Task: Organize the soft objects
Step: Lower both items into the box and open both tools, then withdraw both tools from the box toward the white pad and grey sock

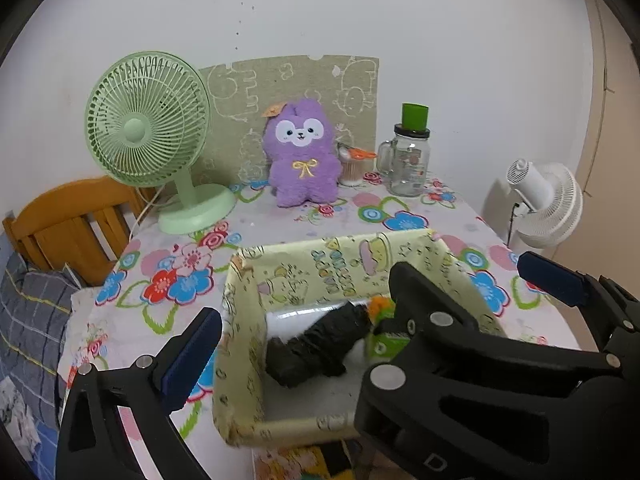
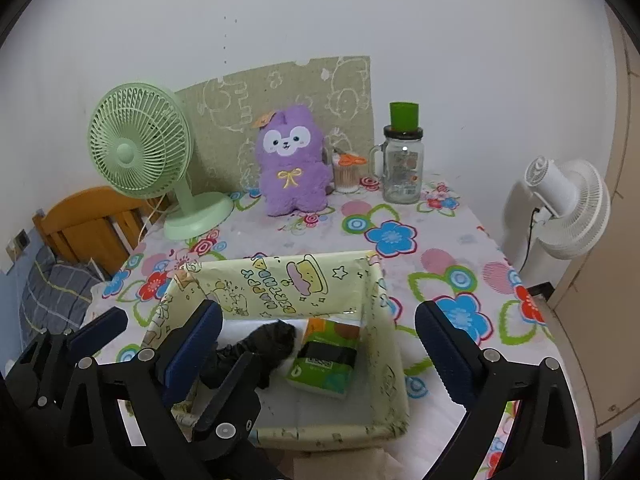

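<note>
Both grippers hover over the near edge of the bench (image 2: 440, 240), the left gripper (image 1: 304, 344) and the right gripper (image 2: 320, 352) each with fingers spread wide, holding nothing. Between them sits a yellow box (image 2: 280, 280) containing a black cloth (image 2: 256, 352) beside a tissue pack (image 2: 324, 364). Farther back, a purple plush (image 2: 292, 172) stands upright between a green fan (image 2: 140, 140) and a jar (image 2: 402, 168).

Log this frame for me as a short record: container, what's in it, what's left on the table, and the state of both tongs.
container: open yellow box on the flowered table
inside: black cloth, green tissue pack
outside: purple plush toy, upright at the back, between green fan and glass jar
left tongs: open, empty
right tongs: open, empty, over the box
</note>
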Demonstrator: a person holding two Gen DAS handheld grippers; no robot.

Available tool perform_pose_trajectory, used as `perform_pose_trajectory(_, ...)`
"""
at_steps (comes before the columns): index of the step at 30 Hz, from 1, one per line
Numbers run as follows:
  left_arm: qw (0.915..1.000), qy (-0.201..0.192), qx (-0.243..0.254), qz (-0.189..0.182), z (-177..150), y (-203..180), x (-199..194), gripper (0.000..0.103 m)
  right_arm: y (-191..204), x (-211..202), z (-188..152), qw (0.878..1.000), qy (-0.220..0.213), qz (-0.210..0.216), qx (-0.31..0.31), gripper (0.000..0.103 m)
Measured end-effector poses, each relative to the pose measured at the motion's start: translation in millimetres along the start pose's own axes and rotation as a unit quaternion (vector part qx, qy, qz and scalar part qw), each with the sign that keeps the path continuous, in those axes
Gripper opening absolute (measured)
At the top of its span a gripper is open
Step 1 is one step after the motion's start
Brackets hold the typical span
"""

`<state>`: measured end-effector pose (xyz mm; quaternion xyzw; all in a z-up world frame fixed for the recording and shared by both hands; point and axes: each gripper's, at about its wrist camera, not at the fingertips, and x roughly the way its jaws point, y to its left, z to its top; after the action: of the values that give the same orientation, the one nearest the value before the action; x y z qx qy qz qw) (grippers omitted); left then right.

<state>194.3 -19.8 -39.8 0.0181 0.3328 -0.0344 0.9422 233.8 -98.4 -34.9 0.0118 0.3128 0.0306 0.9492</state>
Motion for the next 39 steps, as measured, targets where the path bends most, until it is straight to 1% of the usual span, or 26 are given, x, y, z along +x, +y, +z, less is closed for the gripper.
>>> perform_pose_trajectory(12,0.9994,-0.030,-0.009,-0.013,-14.5,-7.2,-44.6,0.103,0.2,-52.2,-11.2,0.999,-0.034,-0.003,-0.007,0.099)
perform_pose_trajectory(17,0.9991,-0.039,-0.010,-0.012,-21.3,-9.8,-59.7,0.103,-0.5,-71.2,-18.3,0.999,-0.044,-0.002,-0.011,0.099)
perform_pose_trajectory(33,0.9985,-0.052,-0.018,-0.002,-55.4,-16.8,-97.1,0.103,2.5,-108.8,-49.6,0.999,-0.042,0.007,-0.032,0.099)
perform_pose_trajectory(39,0.9981,-0.057,-0.022,-0.002,-66.5,-19.8,-106.7,0.103,3.0,-120.1,-59.7,0.998,-0.046,-0.006,-0.033,0.099)
